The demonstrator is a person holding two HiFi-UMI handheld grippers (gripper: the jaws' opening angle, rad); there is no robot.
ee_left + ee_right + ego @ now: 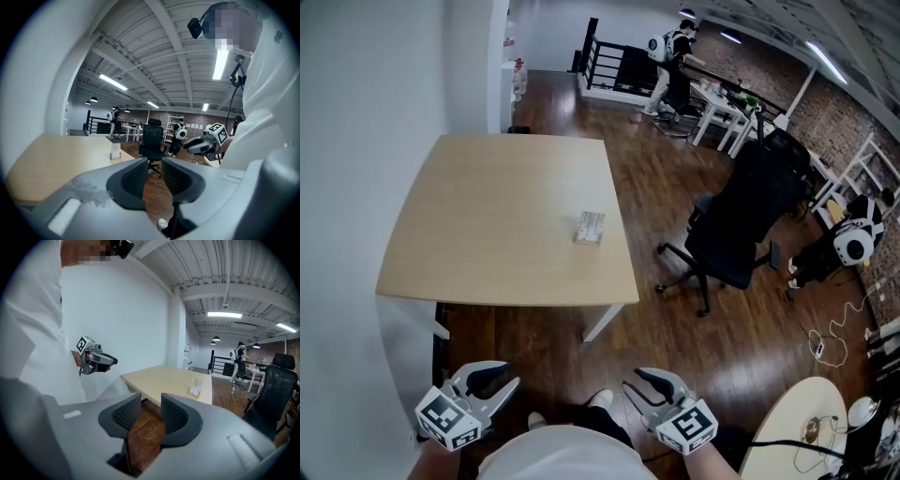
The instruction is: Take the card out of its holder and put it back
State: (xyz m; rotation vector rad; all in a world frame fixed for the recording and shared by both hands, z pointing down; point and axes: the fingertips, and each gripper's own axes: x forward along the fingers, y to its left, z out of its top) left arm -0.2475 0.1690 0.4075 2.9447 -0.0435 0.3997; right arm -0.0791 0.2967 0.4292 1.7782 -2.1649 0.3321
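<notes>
Fingers (134,178) of left gripper (502,377) and right gripper (634,380) spread, empty; card holder (590,228) on table (487,216).

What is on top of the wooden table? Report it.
Only the card holder sits on the table, near its right edge. Whether a card is inside it is too small to tell.

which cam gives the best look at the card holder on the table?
Head view: it looks down on the card holder, whole and unobstructed on the table. Left gripper view shows the card holder small, side-on; right gripper view shows it small, oblique.
</notes>
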